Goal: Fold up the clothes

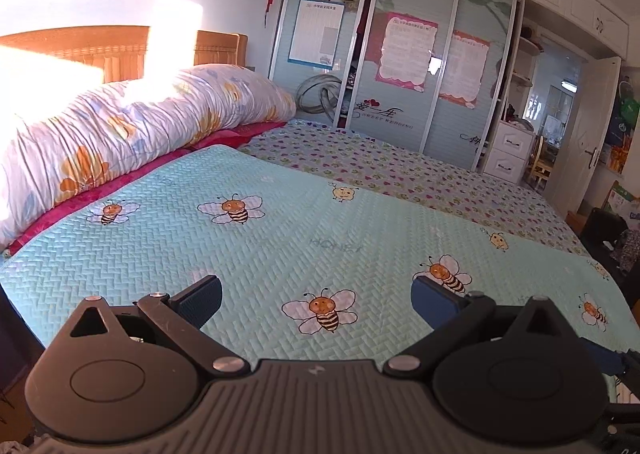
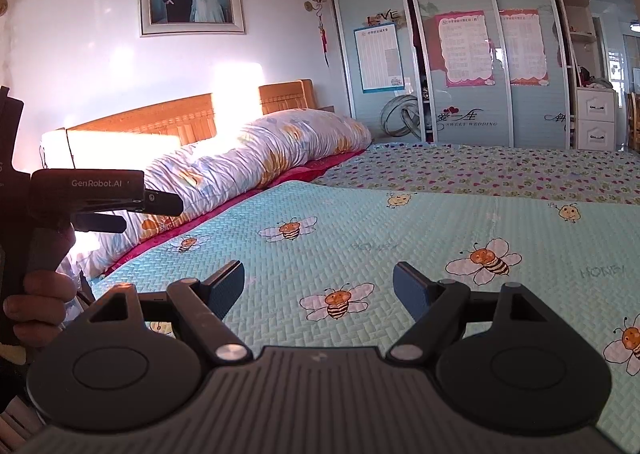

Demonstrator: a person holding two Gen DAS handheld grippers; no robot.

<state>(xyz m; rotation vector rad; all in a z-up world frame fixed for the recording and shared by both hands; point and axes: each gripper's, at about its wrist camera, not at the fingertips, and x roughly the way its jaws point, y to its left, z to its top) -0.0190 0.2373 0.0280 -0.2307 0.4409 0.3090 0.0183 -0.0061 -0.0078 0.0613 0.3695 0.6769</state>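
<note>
black left hand-held gripper (image 1: 316, 300) right up close, blue pads (image 1: 434, 304) spread wide, nothing between them. black right hand-held gripper (image 2: 318, 288) just the same: wide, empty, hanging over the bed. seen from the right camera, left one out at the side, held by a hand (image 2: 34, 304).

under both: light green quilted cover with cartoon bees (image 1: 280, 230), spread flat and smooth on the bed. beyond it, a sheet dotted with little hearts (image 1: 380, 166). along the far side, a long puffy white quilt with orange flowers (image 1: 132, 126) on a dark pink blanket (image 1: 236, 138). behind that, a wooden headboard (image 2: 160, 118) and a wardrobe with sliding doors (image 2: 460, 66).

no shirt, no trousers, nothing to fold anywhere in either view. cannot tell where the clothes are; maybe off to the side or down low, out of sight. so cannot say how they look either.

probably the very start: go and find a piece of clothing first. to do it well: keep both pairs of pads wide until right at the cloth, pinch just one layer at an edge or corner, lift slowly, then lay it flat on the smooth bee cover with room all round. watch out not to pinch the cover itself.
</note>
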